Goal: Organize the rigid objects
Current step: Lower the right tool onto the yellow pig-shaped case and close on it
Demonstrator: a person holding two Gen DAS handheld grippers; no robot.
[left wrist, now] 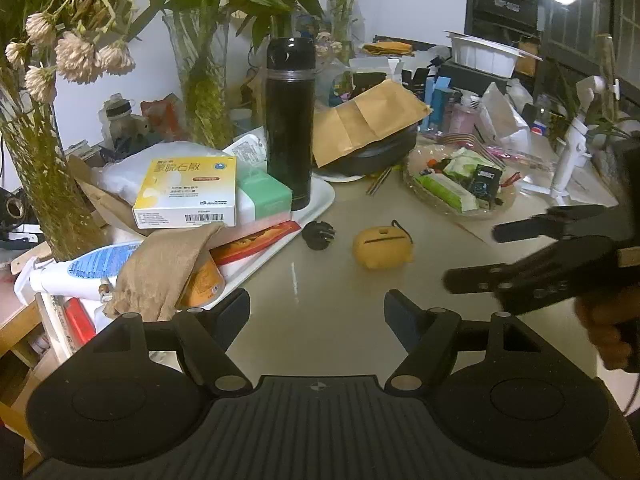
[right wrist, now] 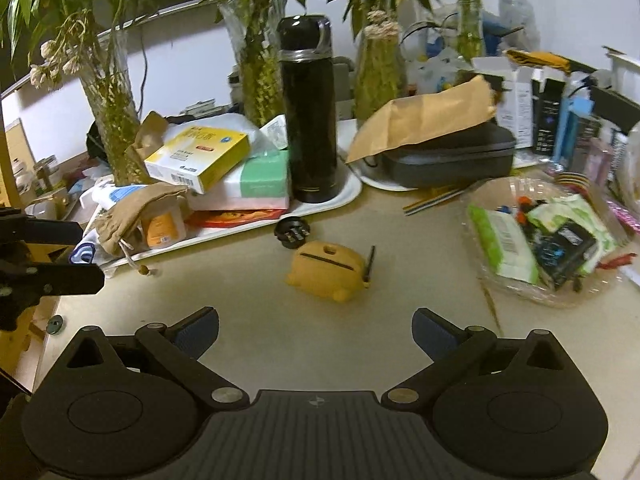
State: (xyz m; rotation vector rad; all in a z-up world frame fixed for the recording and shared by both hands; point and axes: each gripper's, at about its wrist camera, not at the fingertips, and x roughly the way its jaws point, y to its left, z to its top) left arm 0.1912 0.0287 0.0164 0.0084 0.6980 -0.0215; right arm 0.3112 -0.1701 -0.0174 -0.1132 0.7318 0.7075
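Left wrist view: left gripper (left wrist: 317, 307) jaws spread, empty, over bare table (left wrist: 344, 320). Yellow case (left wrist: 382, 249) lies ahead, black plug (left wrist: 318, 235) beside it near the white tray (left wrist: 320, 200) edge. Right gripper (left wrist: 476, 256) enters at right.

Right wrist view: right gripper (right wrist: 315, 330) spread wide, empty; yellow case (right wrist: 330, 270) directly ahead, open surface between.

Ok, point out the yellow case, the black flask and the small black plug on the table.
yellow case (right wrist: 329, 270), right wrist view, its top face.
black flask (left wrist: 290, 128), left wrist view, mid body.
small black plug (left wrist: 318, 235), left wrist view, its centre.
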